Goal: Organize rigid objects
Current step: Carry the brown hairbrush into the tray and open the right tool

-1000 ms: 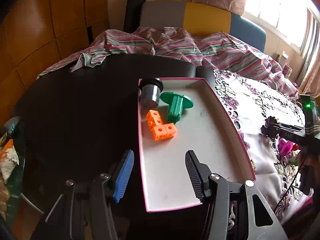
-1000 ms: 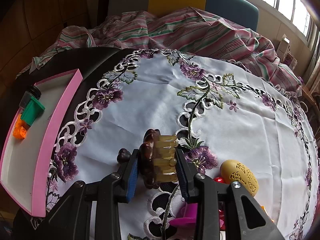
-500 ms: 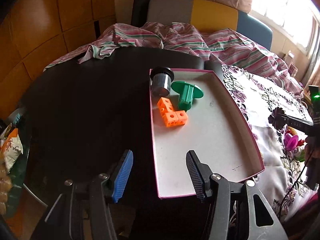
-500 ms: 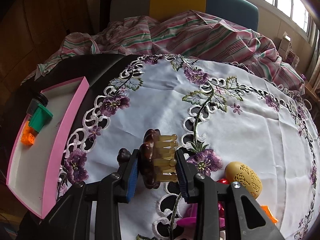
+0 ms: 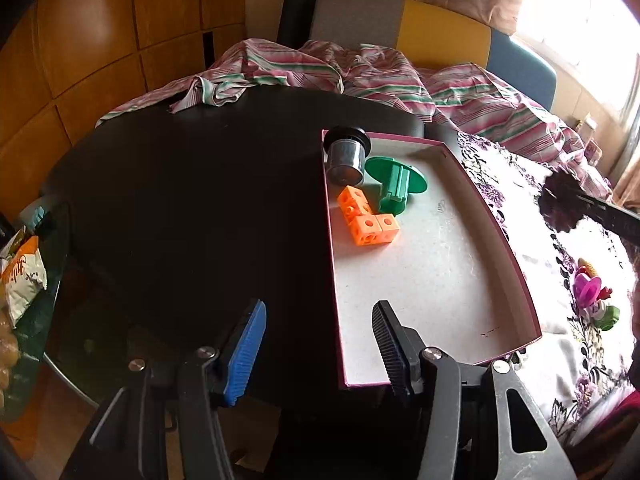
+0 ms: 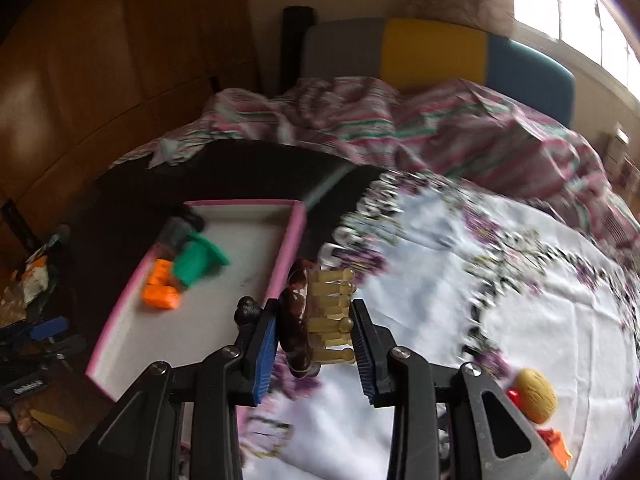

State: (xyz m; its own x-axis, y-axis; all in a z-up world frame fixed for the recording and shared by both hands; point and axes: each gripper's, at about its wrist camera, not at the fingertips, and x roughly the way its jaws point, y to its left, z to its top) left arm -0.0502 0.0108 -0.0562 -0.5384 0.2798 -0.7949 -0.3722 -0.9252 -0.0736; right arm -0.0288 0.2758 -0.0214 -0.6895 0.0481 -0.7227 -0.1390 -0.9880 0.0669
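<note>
A brown hair claw clip (image 6: 296, 312) with amber teeth is clamped between the pads of my right gripper (image 6: 316, 320), above the tablecloth beside the right wall of the pink-rimmed tray (image 6: 288, 248). The right wrist view is blurred. On the tray floor lie an orange cube piece (image 5: 368, 220), a green flanged piece (image 5: 396, 184) and a grey cylinder with a black cap (image 5: 346, 156). My left gripper (image 5: 316, 348) stands open at the near end of the tray (image 5: 516, 264), its fingers either side of the tray's left wall, neither pad touching it. The clip (image 5: 558, 204) shows dark at the right.
The tray rests on a dark round table (image 5: 192, 200) next to a white cloth with purple embroidery (image 6: 520, 300). A tan perforated oval (image 6: 534, 394), red and orange bits (image 6: 554, 440) and a pink toy (image 5: 586, 286) lie on the cloth. Striped fabric (image 5: 360, 72) is heaped behind.
My right gripper has risen and swung left with the clip, from over the middle of the cloth to beside the tray's right wall. The left gripper has shifted slightly and stays open.
</note>
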